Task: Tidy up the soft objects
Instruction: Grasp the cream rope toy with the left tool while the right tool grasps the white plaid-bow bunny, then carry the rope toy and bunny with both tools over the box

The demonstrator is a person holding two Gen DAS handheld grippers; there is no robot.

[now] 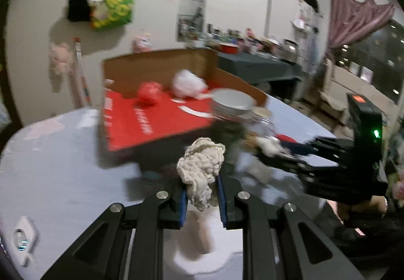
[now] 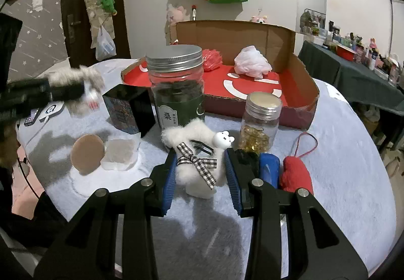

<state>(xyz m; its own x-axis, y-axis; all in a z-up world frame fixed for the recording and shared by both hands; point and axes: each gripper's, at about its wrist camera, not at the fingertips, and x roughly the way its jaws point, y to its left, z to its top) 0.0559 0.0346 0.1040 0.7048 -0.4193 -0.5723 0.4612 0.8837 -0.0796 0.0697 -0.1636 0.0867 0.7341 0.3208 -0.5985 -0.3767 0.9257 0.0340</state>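
Your left gripper (image 1: 202,194) is pinching a cream fuzzy scrap (image 1: 202,169) between its blue pads, holding it above the grey table (image 1: 63,166); the left view is blurring. Your right gripper (image 2: 200,174) is standing spread around a white plush toy (image 2: 194,166) with a checked bow, both pads just beside it; contact is not discernible. That toy is lying on the table near your edge, in front of the tall jar (image 2: 176,85). A red plush piece (image 2: 296,175) is lying just right of the right gripper. The cardboard box (image 2: 303,93) is sitting toward the table's far edge, holding a red mesh ball (image 2: 212,59) and a white mesh ball (image 2: 252,61).
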